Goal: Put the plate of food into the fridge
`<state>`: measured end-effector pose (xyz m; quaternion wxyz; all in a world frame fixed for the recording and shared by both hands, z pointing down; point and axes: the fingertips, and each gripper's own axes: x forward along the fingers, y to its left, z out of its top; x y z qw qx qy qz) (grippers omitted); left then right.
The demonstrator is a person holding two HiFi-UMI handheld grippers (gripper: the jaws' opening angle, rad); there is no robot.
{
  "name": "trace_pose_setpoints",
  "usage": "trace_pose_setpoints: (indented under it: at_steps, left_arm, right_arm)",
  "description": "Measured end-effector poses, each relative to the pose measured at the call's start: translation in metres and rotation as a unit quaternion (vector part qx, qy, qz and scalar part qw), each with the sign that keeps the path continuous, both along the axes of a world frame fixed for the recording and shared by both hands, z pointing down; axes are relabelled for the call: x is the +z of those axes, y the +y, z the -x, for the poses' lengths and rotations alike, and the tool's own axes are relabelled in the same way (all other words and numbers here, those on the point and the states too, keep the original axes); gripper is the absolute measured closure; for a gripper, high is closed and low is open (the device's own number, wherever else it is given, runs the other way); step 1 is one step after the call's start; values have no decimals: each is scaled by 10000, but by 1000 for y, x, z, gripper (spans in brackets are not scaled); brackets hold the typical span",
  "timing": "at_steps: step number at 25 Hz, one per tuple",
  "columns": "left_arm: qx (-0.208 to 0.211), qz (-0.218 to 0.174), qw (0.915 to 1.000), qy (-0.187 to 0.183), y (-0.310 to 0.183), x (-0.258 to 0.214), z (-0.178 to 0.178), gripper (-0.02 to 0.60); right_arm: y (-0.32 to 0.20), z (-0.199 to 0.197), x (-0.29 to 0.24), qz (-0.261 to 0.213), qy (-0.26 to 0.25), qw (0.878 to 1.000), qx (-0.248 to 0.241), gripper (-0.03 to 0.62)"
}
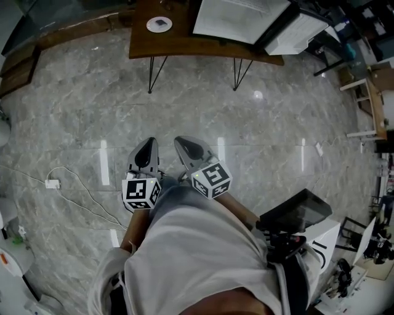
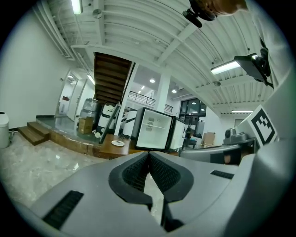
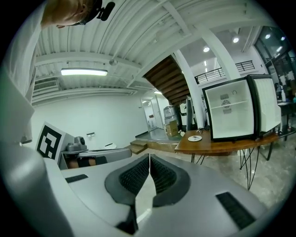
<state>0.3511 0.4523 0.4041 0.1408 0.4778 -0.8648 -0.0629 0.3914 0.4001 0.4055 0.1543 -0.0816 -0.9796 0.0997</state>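
A small white plate of food (image 1: 159, 24) lies on the wooden table (image 1: 184, 43) at the far end of the floor. Next to it stands a white mini fridge (image 1: 240, 18) with its door open. The left gripper view shows the plate (image 2: 118, 143) left of the fridge (image 2: 154, 129); in the right gripper view the plate (image 3: 194, 138) also lies left of the fridge (image 3: 230, 115). My left gripper (image 1: 150, 141) and right gripper (image 1: 179, 140) are held side by side close to my body. Both point toward the table, far from it, and both are shut and empty.
A white cable with a plug (image 1: 53, 183) trails over the marble floor at the left. Wooden steps (image 1: 18, 67) run along the upper left. A black device on a stand (image 1: 295, 212) sits at my right, and shelving (image 1: 369, 104) lines the right wall.
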Motion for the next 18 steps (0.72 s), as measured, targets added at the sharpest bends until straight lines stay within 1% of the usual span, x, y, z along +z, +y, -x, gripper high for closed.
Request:
trace_pose_setpoints:
  at_steps: [3,7,9,14,18]
  left_arm:
    - [-35,-78,9999,76,15,2,19,563]
    - [56,-205,9998,-41,22,-5,37,563]
    - [89,-294,9995,-40,23,-9,42,563]
    - [200,-435,9988,81,22,-11,53,563]
    - [285,-556,9976,308,15,-15,71,562]
  right_arm:
    - [13,17,-4,-186,-8,9998,-1,575]
    - [24,37,-6,-333,-29,9994,61,575]
    - [27,44,-7,-355,-19,9993,73,574]
    - [33,61,-13,-394,-27,9991,141,574]
    - [27,81,-13,-378,31,9992,132,574]
